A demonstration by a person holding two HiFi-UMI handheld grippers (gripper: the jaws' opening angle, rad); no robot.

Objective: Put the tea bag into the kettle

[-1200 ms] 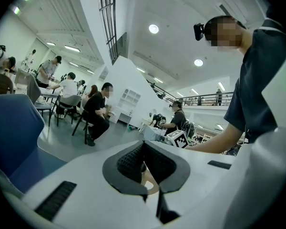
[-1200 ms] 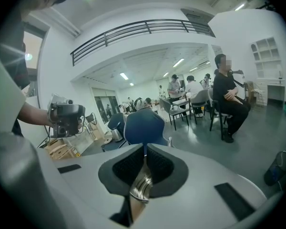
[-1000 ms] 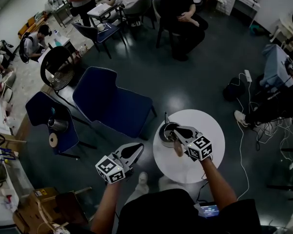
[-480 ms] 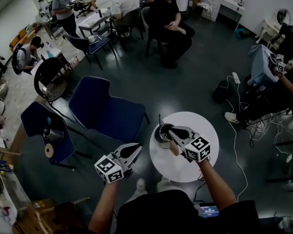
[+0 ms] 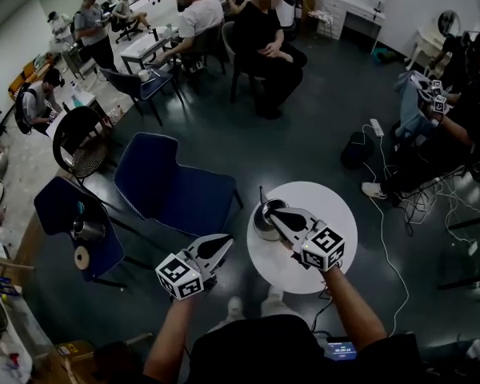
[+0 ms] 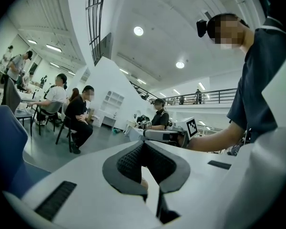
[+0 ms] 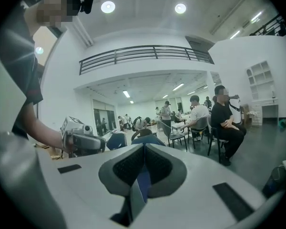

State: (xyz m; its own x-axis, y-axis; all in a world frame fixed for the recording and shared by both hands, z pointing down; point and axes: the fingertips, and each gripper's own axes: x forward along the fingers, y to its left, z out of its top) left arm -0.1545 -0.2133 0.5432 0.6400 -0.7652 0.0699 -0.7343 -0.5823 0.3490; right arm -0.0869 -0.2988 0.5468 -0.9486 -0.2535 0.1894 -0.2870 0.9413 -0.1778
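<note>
Kettle upright on round table, mouth up, right tool clenched over it, left tool clenched aside

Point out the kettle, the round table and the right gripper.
kettle [image 5: 261, 224], head view, left side of its body.
round table [image 5: 337, 211], head view, bare top at the right.
right gripper [image 5: 275, 214], head view, tip of its shut fingers.

Right gripper jaws pressed together, pointing across the room; left gripper alongside, seated people beyond.
</note>
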